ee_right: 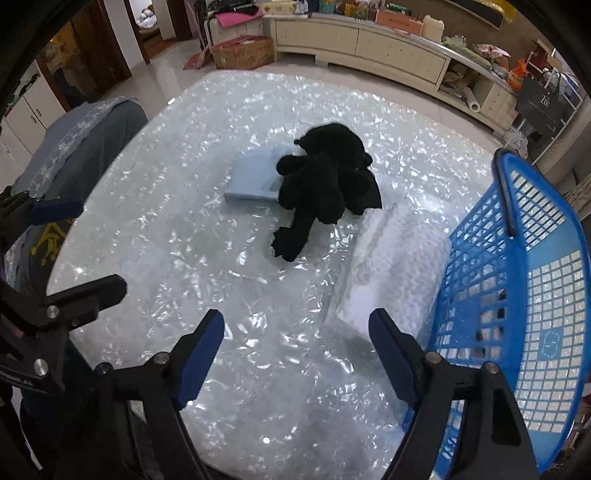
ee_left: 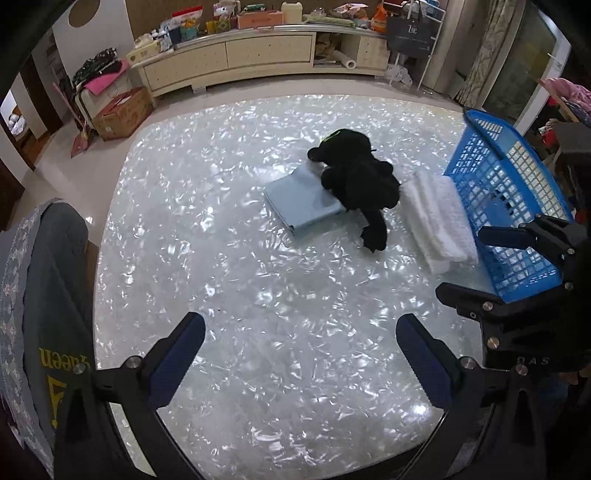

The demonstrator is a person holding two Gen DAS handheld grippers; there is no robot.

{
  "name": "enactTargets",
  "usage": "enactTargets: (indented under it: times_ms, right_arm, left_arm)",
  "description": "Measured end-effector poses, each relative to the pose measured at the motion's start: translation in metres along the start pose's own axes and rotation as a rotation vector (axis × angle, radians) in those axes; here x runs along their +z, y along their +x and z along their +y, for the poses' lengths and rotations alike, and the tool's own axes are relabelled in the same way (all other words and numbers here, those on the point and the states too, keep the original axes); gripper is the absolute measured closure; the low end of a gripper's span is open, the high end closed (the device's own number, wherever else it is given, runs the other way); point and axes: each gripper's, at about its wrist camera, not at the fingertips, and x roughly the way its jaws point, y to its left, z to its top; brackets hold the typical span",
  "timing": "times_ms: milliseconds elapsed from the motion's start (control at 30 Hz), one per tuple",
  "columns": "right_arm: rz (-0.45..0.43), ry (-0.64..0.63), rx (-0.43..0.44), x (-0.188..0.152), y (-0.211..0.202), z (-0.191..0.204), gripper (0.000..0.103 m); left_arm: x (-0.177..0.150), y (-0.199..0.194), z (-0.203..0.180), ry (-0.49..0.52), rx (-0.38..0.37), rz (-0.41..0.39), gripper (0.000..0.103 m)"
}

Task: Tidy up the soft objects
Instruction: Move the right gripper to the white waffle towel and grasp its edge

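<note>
Living room clutter
Cabinet (ee_left: 258,55) along the wall; cardboard box (ee_left: 122,112) on the floor; dark bag (ee_left: 410,33) hanging.

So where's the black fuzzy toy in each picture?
Left wrist view: the black plush toy is above centre, partly lying on the folded light blue cloth, left of the white towel.
Right wrist view: the toy is above centre, the blue cloth peeking out to its left.
Shared landmark: the blue basket at the right edge of both.

Dim indoor light glints off the pearly table (ee_left: 280,295); fisheye edges bend and darken.
</note>
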Motion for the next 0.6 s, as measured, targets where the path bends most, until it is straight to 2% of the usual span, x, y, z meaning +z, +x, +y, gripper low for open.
enactTargets:
  times_ms: [67,367,600]
  right_arm:
    - [0.018,0.004,-0.013,0.002,0.008,-0.003,0.028]
    - [0.079,0.001,-0.016,0.006,0.041,-0.016,0.049]
    - [0.121,0.027,-0.008,0.002,0.061,-0.026,0.051]
  left_arm:
    - [0.002,0.009,0.003,-0.007,-0.009,0.009,0.000]
    - [0.012,0.040,0.000,0.010,-0.013,0.034,0.000]
    - [0.012,0.059,0.002,0.015,-0.042,0.056,0.000]
